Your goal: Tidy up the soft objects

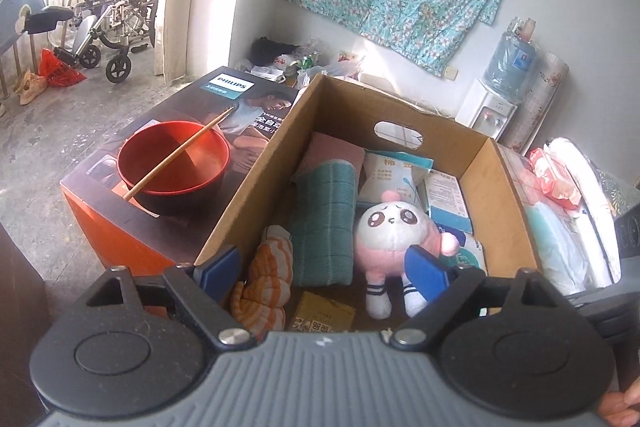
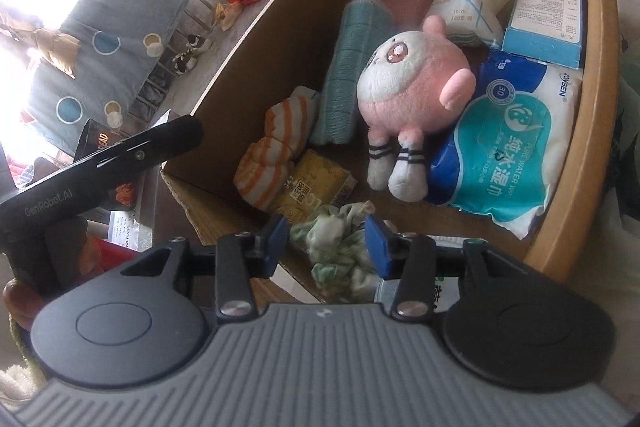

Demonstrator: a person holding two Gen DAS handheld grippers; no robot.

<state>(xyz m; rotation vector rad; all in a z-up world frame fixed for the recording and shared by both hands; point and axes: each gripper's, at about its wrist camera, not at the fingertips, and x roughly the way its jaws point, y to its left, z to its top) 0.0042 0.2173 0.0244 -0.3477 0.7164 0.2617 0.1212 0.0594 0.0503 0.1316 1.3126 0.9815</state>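
The cardboard box (image 1: 280, 131) fills the scene ahead of both pairs of fingers, open at the top, a hand slot cut in its far wall. To the left of the left fingers sits an orange Philips carton (image 1: 168, 147) carrying a red bowl (image 1: 174, 163) with a chopstick (image 1: 180, 153) laid across its rim.

Inside the box, the wet-wipes pack (image 2: 508, 143) lies ahead and to the right of the right fingers, flat against the right wall. The teal towel (image 1: 324, 223) sits straight ahead between the left fingers, folded long, and beyond it a pink sponge block (image 1: 334, 151) leans at the far end. The pink-and-white plush doll (image 1: 394, 231) lies just beside the towel, its striped feet pointing back toward the fingers, touching the wipes pack. The left gripper (image 1: 324, 267) hangs above the near end of the box, fingers spread wide and holding nothing, the right blue pad in front of the doll's side.

The orange-striped socks (image 2: 272, 151) are bunched ahead-left of the right fingers, against a yellow packet (image 2: 316, 183). And the right gripper (image 2: 326, 241), fingers partly apart, has the crumpled pale-green cloth (image 2: 336, 247) between its blue pads at the box's near edge; whether the pads actually press it, I cannot tell.
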